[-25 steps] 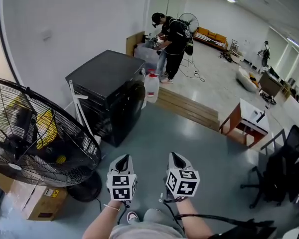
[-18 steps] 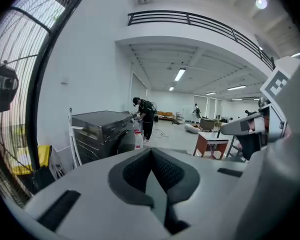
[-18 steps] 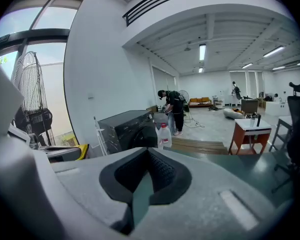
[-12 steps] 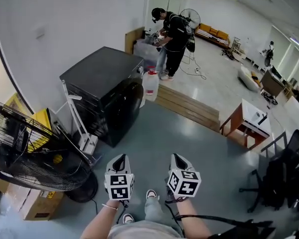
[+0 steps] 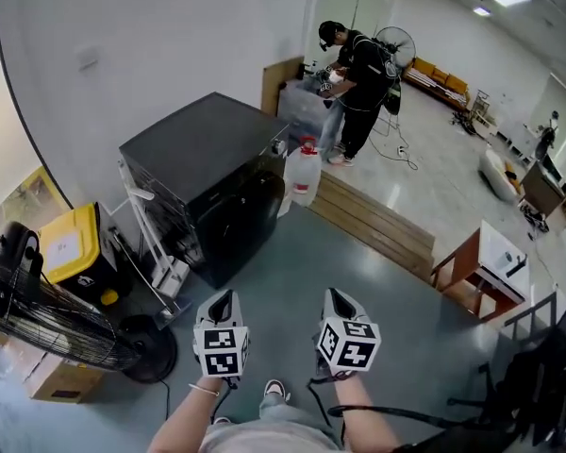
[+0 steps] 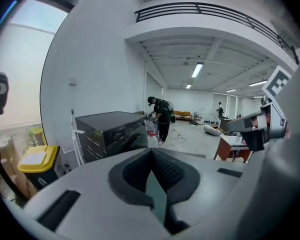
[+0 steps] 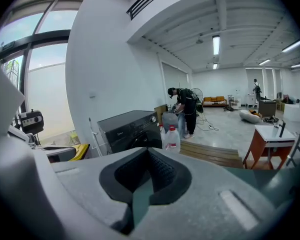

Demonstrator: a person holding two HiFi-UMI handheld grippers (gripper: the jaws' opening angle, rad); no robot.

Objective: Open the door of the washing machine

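Observation:
The black washing machine (image 5: pixel 208 159) stands against the white wall at upper left, its dark round door (image 5: pixel 248 217) facing the open floor and closed. It also shows in the left gripper view (image 6: pixel 112 133) and the right gripper view (image 7: pixel 132 128), still some way ahead. My left gripper (image 5: pixel 224 299) and right gripper (image 5: pixel 336 297) are held side by side low in the head view, both pointing toward the machine, well short of it. Each is shut with nothing between the jaws (image 6: pixel 151 150) (image 7: pixel 149 153).
A big floor fan (image 5: pixel 38 324), a yellow bin (image 5: pixel 71 245) and a white rack (image 5: pixel 149 239) crowd the machine's left side. A water jug (image 5: pixel 305 176) and wooden planks (image 5: pixel 377 220) lie to its right. A person (image 5: pixel 360 78) works behind. Desk (image 5: pixel 486 267) at right.
I have walked toward the washing machine, which now looks nearer. The fan has slid off to the left, uncovering the yellow bin. Both grippers stay shut and side by side.

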